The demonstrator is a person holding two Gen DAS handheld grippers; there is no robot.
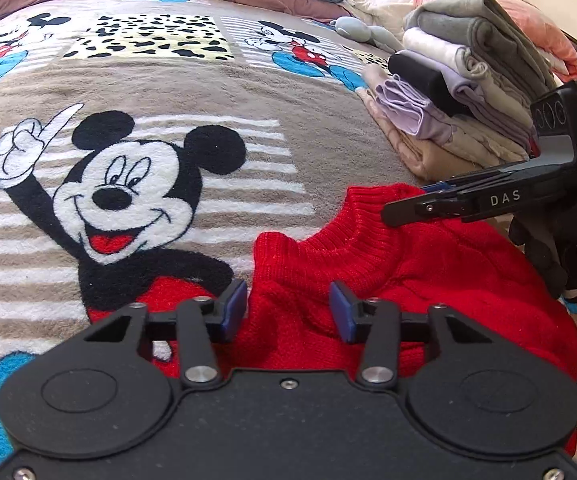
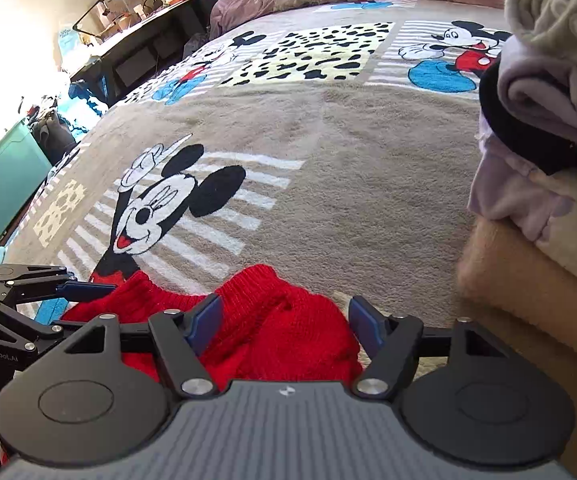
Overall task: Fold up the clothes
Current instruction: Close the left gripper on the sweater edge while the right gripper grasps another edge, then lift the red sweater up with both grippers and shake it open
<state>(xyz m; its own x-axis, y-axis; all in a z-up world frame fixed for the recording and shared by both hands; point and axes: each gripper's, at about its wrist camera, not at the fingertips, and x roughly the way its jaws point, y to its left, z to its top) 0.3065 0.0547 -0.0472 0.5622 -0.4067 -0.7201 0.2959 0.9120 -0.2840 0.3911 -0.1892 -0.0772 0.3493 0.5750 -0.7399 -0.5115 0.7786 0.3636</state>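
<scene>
On the blanket (image 1: 216, 92), both tongs (image 1: 288, 310) (image 2: 284, 326) straddle the red sweater's (image 1: 408, 272) collar edge, open.

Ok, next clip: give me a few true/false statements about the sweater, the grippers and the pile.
1. The red sweater lies on a cartoon-mouse blanket. True.
2. The stack of folded clothes is left of the sweater. False: it stands to the right.
3. The left gripper has its fingers over the sweater. True.
4. The right gripper hovers over the stack. False: it is at the sweater.
5. The sweater is folded. False: it lies rumpled, collar showing.
</scene>
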